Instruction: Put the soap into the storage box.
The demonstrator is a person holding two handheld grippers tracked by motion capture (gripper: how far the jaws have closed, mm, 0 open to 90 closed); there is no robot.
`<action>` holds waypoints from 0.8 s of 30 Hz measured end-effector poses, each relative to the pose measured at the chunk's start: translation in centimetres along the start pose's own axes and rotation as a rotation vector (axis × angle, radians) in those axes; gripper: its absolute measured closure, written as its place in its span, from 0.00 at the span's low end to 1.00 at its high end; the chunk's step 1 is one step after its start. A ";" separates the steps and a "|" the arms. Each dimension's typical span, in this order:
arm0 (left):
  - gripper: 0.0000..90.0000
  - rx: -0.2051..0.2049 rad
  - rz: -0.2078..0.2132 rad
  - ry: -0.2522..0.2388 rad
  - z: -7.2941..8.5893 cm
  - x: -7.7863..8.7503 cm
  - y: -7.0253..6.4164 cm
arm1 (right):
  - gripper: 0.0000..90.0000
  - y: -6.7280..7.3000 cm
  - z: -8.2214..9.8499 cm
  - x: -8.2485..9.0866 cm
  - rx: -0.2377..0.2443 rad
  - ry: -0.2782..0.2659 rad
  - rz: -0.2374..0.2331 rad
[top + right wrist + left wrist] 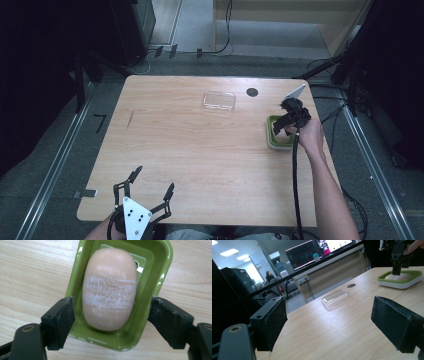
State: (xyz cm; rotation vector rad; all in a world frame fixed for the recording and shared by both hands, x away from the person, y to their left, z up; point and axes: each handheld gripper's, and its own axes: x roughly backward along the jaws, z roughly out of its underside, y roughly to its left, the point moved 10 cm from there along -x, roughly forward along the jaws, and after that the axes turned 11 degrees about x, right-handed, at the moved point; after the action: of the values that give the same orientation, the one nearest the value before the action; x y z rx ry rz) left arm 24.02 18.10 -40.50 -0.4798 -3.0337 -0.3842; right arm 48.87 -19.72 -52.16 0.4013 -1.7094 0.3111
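Note:
A pale pink bar of soap (pixel 109 290), scuffed white across its middle, lies in a green dish (pixel 160 270). The dish (pixel 272 142) sits near the table's right edge. My right gripper (pixel 110 320) points down over it. It is open, with a pad on each side of the soap, and neither pad touches it. In the left gripper view, that gripper (pixel 398 265) hangs over the dish (pixel 399 282) and the soap (pixel 398 277). My left gripper (pixel 154 179) rests at the near left edge of the table, open (pixel 332 322) and holding nothing.
A clear plastic lid (pixel 219 100) lies flat at the back middle of the wooden table (pixel 190 150), with a small black round hole (pixel 252 92) to its right. The lid (pixel 336 298) lies well beyond the left gripper's jaws. Dark racks and cables ring the table.

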 end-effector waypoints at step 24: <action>0.15 -0.003 -0.001 -0.005 -0.1 0.0 -0.1 | 0.15 1.9 5.5 2.4 0.102 -0.006 0.018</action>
State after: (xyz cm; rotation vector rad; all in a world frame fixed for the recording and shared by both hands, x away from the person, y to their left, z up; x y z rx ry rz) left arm 23.97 18.02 -40.43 -0.4801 -3.0387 -0.3884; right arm 42.81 -20.59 -50.68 0.4616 -1.7079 0.4117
